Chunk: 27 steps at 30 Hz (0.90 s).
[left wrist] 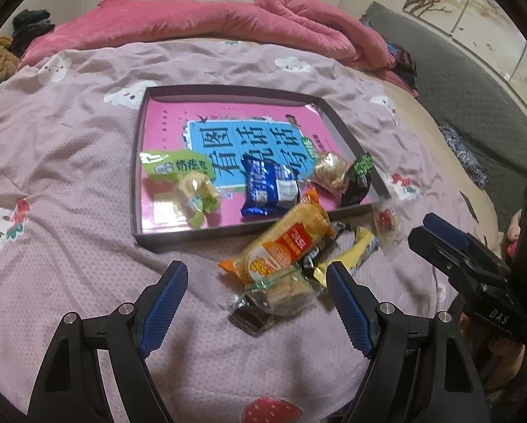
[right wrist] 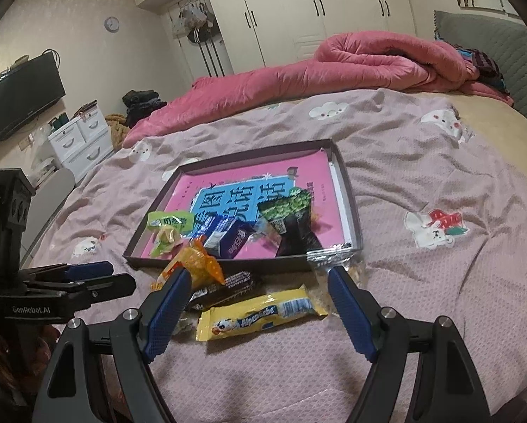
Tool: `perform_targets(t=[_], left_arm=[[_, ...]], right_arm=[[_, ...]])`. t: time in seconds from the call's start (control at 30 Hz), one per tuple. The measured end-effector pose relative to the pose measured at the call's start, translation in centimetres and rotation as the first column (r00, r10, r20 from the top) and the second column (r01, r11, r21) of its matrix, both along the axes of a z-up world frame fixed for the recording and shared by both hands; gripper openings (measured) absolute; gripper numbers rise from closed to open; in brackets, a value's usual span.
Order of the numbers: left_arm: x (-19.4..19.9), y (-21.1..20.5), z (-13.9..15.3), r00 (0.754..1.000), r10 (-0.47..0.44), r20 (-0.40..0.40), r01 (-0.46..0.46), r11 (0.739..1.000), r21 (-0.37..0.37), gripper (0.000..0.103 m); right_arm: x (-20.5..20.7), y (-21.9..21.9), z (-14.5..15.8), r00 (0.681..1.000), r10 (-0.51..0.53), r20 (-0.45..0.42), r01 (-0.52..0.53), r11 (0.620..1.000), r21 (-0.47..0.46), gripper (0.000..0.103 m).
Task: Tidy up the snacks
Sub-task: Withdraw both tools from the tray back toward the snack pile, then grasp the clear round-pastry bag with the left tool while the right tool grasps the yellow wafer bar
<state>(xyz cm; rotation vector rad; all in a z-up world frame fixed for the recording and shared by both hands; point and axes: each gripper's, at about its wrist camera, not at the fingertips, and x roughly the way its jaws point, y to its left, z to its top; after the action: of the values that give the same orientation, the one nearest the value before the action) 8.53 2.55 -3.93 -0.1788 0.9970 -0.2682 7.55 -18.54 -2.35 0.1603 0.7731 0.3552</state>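
A dark shallow tray (left wrist: 193,236) (right wrist: 207,264) lies on the bed with a pink book (left wrist: 179,120) in it. In the tray are a green snack bag (left wrist: 173,167), a blue bar (left wrist: 267,185), a gold candy (left wrist: 328,171) and a black-green pea bag (left wrist: 358,179) (right wrist: 291,216). In front of the tray lies a loose pile: an orange cracker pack (left wrist: 284,243) (right wrist: 196,264), a yellow Alpenliebe stick (right wrist: 260,313) (left wrist: 348,257), a dark bar (right wrist: 224,287) and a clear biscuit pack (left wrist: 281,292). My left gripper (left wrist: 256,275) is open, just before the pile. My right gripper (right wrist: 258,278) is open over the yellow stick.
A rumpled pink quilt (right wrist: 316,67) lies across the far side of the bed. A small red-labelled packet (left wrist: 386,222) lies right of the tray. The right gripper shows in the left wrist view (left wrist: 457,250). White drawers (right wrist: 80,141) and a TV (right wrist: 20,102) stand at left.
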Motion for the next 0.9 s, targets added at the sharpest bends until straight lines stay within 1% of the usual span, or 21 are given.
perform_targets(t=[0.33,0.47,0.67,0.77,0.9], left_arm=[[-0.9,-1.9,-1.1,0.997,-0.071,-0.034,0.072,0.997,0.04,0.082],[-1.0,-2.6,-1.5,0.994,-0.1,-0.042,0.102,0.993,0.052,0.082],[-1.1,-3.6,-2.1,0.989,-0.145,-0.041,0.148,0.985,0.084,0.082],[-1.0,-4.0,-2.5,0.986,-0.162,-0.036,0.165,0.979,0.121,0.082],[-0.9,-4.8,-3.1,0.983,-0.182,-0.028,0.184,0.969,0.167,0.082]], right_arm=[[0.1,0.0,-0.3,1.0,0.0,-0.02,0.0,1.0,0.012,0.079],[0.3,-0.1,-0.7,0.999,0.005,-0.054,-0.004,1.0,0.026,0.079],[0.4,-0.6,-1.4,0.994,-0.011,-0.11,0.016,0.999,0.051,0.079],[0.5,-1.0,-1.9,0.99,-0.018,-0.14,0.029,0.997,0.072,0.079],[0.7,-1.0,-2.5,0.984,-0.017,-0.18,0.031,0.996,0.078,0.079]])
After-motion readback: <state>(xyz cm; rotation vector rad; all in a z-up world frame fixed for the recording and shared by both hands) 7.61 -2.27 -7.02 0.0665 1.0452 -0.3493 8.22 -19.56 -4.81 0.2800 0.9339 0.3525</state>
